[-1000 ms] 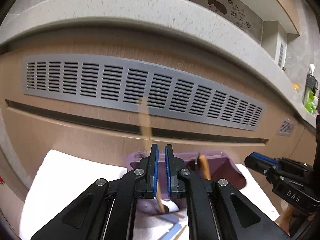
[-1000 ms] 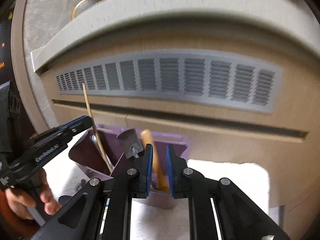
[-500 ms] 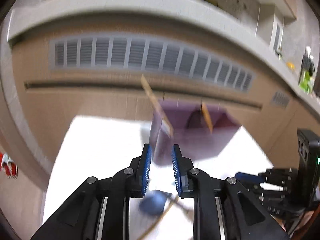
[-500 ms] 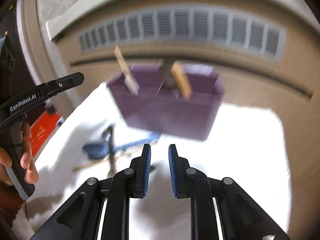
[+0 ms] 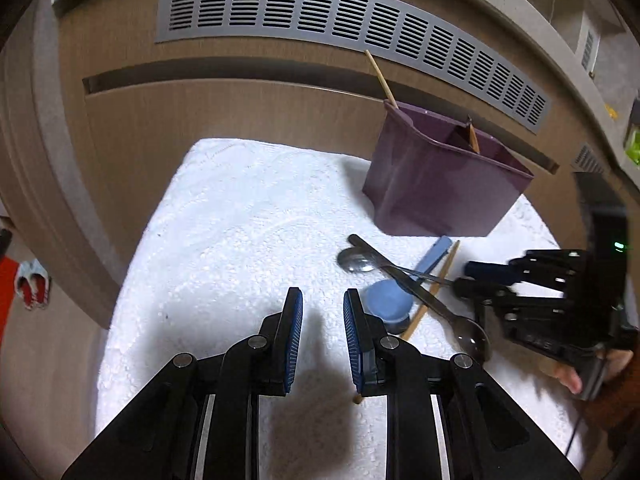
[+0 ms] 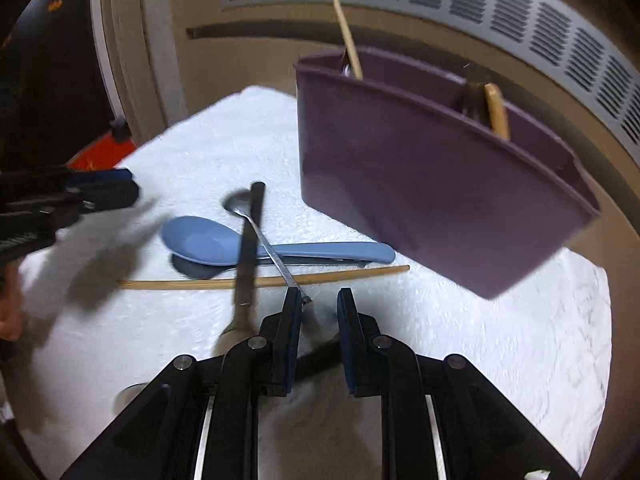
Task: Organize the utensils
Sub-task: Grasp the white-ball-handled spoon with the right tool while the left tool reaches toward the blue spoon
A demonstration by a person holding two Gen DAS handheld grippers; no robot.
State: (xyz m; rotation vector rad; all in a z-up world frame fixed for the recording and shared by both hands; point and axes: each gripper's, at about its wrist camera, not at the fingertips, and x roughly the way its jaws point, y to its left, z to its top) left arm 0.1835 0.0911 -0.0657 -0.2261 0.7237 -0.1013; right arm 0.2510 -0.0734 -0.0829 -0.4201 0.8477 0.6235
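- Both cameras have pulled back from the purple caddy (image 5: 440, 184) since a second ago; then it filled the lower view close up, now it stands at the far edge of the white towel (image 5: 240, 240) and the loose utensils show in front of it.
- The chopstick the left claw (image 5: 322, 336) pinched a second ago now stands in the caddy's left compartment (image 5: 380, 78) — the claw is parted and holds nothing.
- The right claw (image 6: 318, 336) is also parted and empty, just short of the pile.
- Loose on the towel, crossing one another: one blue spoon (image 6: 240, 246), one chopstick (image 6: 260, 280), two metal spoons — one dark-handled (image 6: 248, 248), one thin (image 6: 256, 220).
- In the caddy: one chopstick left, a wooden handle (image 6: 496, 110) and a dark utensil right.
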